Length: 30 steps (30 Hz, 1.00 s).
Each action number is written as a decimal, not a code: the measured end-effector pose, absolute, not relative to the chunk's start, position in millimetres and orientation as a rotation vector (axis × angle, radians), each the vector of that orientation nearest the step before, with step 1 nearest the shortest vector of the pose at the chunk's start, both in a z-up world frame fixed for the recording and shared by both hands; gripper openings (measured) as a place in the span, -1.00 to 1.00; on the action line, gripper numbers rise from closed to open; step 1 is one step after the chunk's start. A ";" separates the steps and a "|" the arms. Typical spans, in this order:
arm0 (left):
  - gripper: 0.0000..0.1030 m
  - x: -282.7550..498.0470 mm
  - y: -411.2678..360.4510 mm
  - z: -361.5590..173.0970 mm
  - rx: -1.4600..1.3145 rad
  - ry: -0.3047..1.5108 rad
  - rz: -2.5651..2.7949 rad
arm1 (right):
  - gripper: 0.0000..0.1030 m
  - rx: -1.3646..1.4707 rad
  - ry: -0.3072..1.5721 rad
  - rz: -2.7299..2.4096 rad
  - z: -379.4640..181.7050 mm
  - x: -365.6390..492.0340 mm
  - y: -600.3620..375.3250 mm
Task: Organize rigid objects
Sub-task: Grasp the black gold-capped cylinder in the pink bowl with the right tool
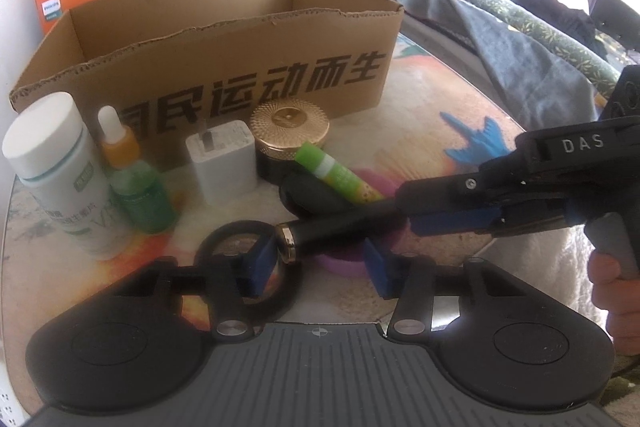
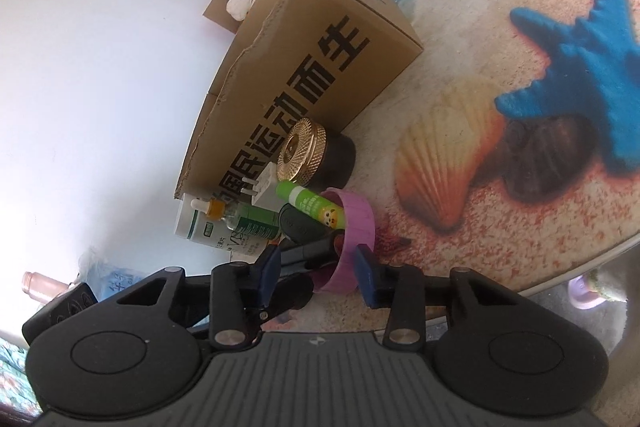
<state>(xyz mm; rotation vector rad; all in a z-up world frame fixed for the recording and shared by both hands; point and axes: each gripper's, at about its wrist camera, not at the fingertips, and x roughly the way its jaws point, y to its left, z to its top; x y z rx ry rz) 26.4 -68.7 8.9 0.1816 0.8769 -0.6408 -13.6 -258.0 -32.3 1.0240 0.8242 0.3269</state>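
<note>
one glass-topped table [image 2: 520, 227], seashell print; white wall [image 2: 100, 87] behind.

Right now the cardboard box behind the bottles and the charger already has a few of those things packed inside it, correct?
Not quite. The cardboard box does stand behind the bottles and the charger, but the left wrist view shows only bare walls inside it. The white bottle, dropper bottle and gold-lidded jar all stand on the table in front.
</note>
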 end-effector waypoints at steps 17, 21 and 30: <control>-0.10 7.0 -73.2 9.1 0.094 0.910 -0.716 | -0.18 1.013 0.813 0.304 -30.9 4.7 -276.8; -0.10 8.6 -73.4 14.2 0.092 0.888 -0.723 | -0.18 1.024 0.799 0.313 -22.7 0.7 -277.6; -0.14 17.3 -77.0 12.1 0.039 0.878 -0.728 | -0.18 0.912 0.837 0.351 -1.8 15.9 -257.7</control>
